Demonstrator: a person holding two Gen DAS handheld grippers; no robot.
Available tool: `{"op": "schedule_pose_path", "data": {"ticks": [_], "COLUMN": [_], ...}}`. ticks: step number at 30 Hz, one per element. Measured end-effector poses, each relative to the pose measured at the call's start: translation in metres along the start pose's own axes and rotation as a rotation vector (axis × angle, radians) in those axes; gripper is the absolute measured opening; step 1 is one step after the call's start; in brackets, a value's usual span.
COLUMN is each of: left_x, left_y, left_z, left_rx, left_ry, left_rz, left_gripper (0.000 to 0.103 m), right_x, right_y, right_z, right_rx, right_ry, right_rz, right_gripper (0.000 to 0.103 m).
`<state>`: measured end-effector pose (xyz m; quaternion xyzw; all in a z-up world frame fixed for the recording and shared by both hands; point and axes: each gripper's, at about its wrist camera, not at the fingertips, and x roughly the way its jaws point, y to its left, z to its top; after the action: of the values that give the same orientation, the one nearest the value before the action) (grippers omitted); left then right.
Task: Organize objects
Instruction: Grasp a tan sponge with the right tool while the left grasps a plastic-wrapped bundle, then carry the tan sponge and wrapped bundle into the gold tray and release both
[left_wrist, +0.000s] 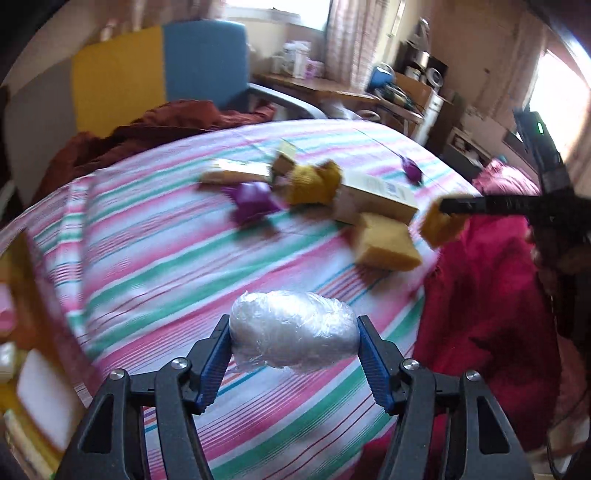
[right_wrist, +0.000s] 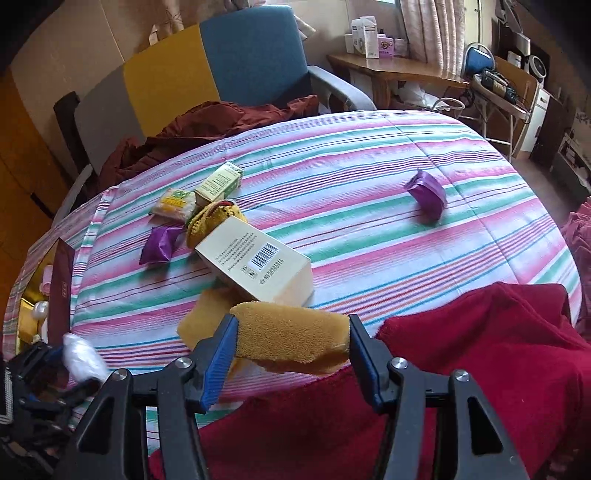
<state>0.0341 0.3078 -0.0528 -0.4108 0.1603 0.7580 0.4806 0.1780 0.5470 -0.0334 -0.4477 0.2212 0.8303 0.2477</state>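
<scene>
The striped bedspread (right_wrist: 369, 206) fills both views, pink, green and white bands running across it; a red blanket (right_wrist: 480, 369) is bunched on its near right corner, and a brown cloth (right_wrist: 207, 122) lies heaped at the far edge in front of a blue and yellow chair (right_wrist: 221, 62); on the spread a long cream box (right_wrist: 255, 264) with a barcode lies at an angle, one end touching a mustard sock (right_wrist: 210, 221); a yellow sponge (right_wrist: 203, 321) sits flat just beside the box's near end; a small green-and-cream box (right_wrist: 219, 182) and a yellow packet (right_wrist: 175, 201) lie just behind the sock; one purple pouch (right_wrist: 160, 245) rests left of the box, another purple pouch (right_wrist: 426, 194) sits well apart to the right; now the left gripper (left_wrist: 294, 345), its fingers pressed on either side of a plastic-wrapped bundle (left_wrist: 293, 338), holds it clear above the stripes near the left edge of the bed; and the right gripper (right_wrist: 291, 345) has its fingers clamped on a second sponge (right_wrist: 291, 339), lifted over the near edge of the bed, just beside the red blanket and above the flat sponge.
</scene>
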Motion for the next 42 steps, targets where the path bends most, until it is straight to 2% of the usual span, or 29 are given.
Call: {"op": "schedule_pose_path", "data": {"ticks": [5,9,12,16,21,28,34,36,38,42], "left_x": [-0.031,-0.057,-0.071,-0.095,-0.126,-0.163,-0.184,-0.187,-0.189,-0.193], "left_y": [0.031,0.057,0.074,0.107,0.150,0.214,0.250,0.260,0.268,0.272], "left_z": [-0.007,-0.014,-0.021,-0.038,-0.065,-0.108,-0.131,-0.134,-0.137,-0.144], "left_rx": [-0.073,-0.151,-0.201,-0.289,-0.410,-0.575,-0.629,-0.644,-0.664,-0.670], "left_ry": [-0.060,-0.107,-0.133,-0.163,-0.199,-0.241,-0.254,-0.262,-0.262,-0.266], "left_rz": [0.038,0.071,0.101,0.154,0.224,0.328,0.410,0.438,0.458,0.524], "left_gripper": [0.066,0.066,0.066,0.066,0.066,0.067,0.068,0.073,0.084,0.094], "right_x": [-0.017,-0.036,-0.047,-0.045,-0.027,-0.007,0.006,0.011,0.015,0.024], "right_y": [0.005,0.037,0.073,0.132,0.207,0.314,0.387,0.405,0.421,0.436], "right_z": [-0.008,0.001,0.011,0.017,0.010,-0.018,-0.050,-0.060,-0.068,-0.080], "right_rx": [0.009,-0.052,-0.123,-0.228,-0.341,-0.505,-0.646,-0.686,-0.718,-0.720], "right_ry": [-0.016,-0.065,-0.101,-0.104,-0.058,0.042,0.131,0.162,0.180,0.211], "right_rz": [-0.029,-0.006,0.042,0.146,0.276,0.454,0.535,0.557,0.554,0.561], "right_gripper": [0.059,0.059,0.059,0.059,0.059,0.059,0.059,0.061,0.065,0.071]}}
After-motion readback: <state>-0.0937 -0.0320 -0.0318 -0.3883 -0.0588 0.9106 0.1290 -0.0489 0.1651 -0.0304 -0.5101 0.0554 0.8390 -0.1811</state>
